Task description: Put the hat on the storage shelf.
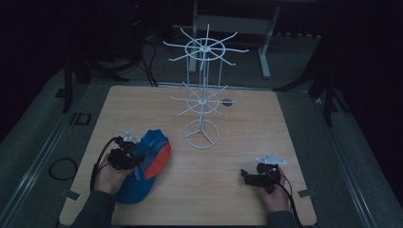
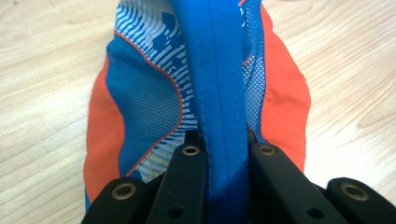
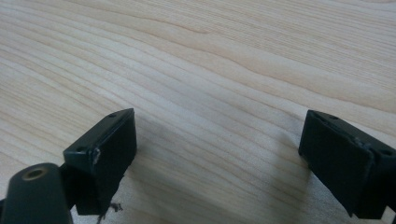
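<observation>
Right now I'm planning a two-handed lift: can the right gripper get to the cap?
Probably yes: the right gripper is open, bare table lies between it and the cap, and the left gripper pinches just the brim.

This looks like a dark lab or recording studio, not a home. A light wooden table (image 1: 247, 142) stands on grey carpet, with black curtains around, black stand legs (image 1: 71, 80) at 10 o'clock and cables (image 1: 152, 61) on the floor at 11 o'clock. At 12 o'clock, behind the table, stands a grey metal desk frame (image 1: 263, 47), and a white wire display rack (image 1: 203, 95) stands on the table.
</observation>
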